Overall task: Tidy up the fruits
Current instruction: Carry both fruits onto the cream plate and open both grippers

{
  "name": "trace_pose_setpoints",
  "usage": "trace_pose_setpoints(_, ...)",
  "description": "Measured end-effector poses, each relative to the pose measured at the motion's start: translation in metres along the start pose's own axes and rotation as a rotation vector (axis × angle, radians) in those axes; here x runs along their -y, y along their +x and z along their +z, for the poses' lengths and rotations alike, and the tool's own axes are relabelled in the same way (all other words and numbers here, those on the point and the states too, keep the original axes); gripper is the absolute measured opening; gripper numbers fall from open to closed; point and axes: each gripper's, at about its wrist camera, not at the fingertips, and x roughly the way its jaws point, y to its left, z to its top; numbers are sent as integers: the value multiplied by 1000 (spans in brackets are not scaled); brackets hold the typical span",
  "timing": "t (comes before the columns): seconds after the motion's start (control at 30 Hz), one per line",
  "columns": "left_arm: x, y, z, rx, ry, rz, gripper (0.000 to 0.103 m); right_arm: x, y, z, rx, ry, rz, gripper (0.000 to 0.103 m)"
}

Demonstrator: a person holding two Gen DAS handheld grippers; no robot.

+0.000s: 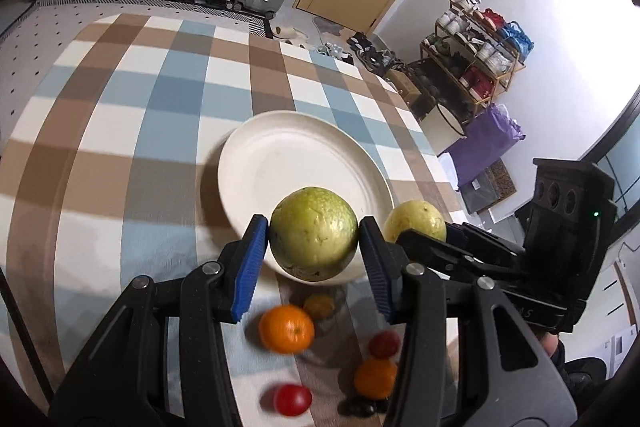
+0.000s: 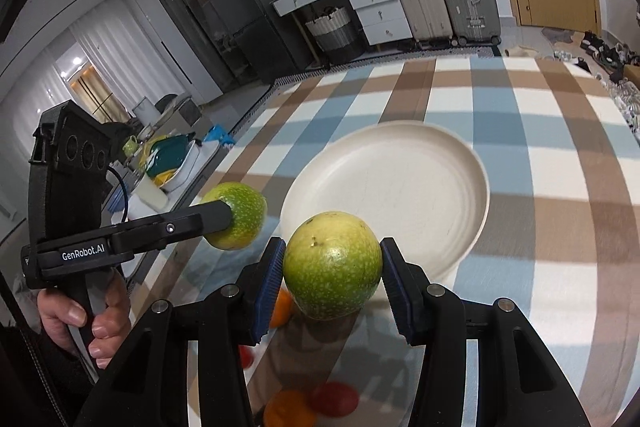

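Left wrist: white plate (image 1: 256,163) bare inside.

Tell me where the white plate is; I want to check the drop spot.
In the left wrist view the white plate lies empty on the checked cloth, just beyond both held green fruits.

Black plastic left gripper (image 1: 314,269) and right gripper (image 2: 332,291), ribbed blue pads (image 1: 250,267), silver pivot screws, white "GenRobot.AI" lettering on the side.
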Motion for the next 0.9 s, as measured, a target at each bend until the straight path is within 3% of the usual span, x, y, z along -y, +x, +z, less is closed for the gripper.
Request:
trace_pose_setpoints(0.17,0,25,26,-27,-1,-23,44,14,10,19,11,1,-4,49)
trace_pose_setpoints(0.63,-17,109,78,-109,-3,4,44,56,57,63,3,31,-3,49)
trace_pose_setpoints(0.7,-19,118,83,-118,-5,-2,36,61,65,65,-8,30,-10,49)
trace_pose_setpoints(0.83,-14,130,88,-122,35,31,35,69,75,68,-18,40,-12,49)
trace_pose_setpoints(0.9,-18,137,89,-134,6,-4,35,71,81,67,-30,39,-27,49)
